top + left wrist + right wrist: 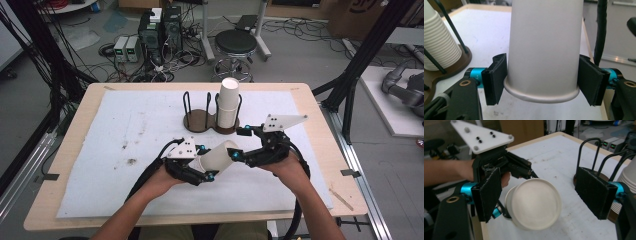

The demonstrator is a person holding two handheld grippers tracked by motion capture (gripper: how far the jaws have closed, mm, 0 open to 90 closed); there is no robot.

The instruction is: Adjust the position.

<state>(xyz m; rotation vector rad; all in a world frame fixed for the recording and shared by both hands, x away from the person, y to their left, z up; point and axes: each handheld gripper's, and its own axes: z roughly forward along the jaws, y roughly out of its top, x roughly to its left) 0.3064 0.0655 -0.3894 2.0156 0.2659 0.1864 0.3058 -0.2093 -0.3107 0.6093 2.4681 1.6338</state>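
Note:
A white paper cup (220,156) lies tilted on its side above the white mat, between the two hands. My left gripper (206,162) is shut on it near the rim; in the left gripper view both black pads (496,80) press on the cup (544,50) just above its rolled lip. My right gripper (241,143) stands open at the cup's closed end. In the right gripper view the cup's base (534,203) faces the camera between the wide-apart jaws, touching neither pad. The left gripper (499,165) holds the cup from behind there.
A dark wooden holder (202,120) with black wire loops stands at the back middle of the mat (140,130); its right bay carries a tall stack of white cups (229,102). A stool (235,42) and cables lie beyond the table's far edge.

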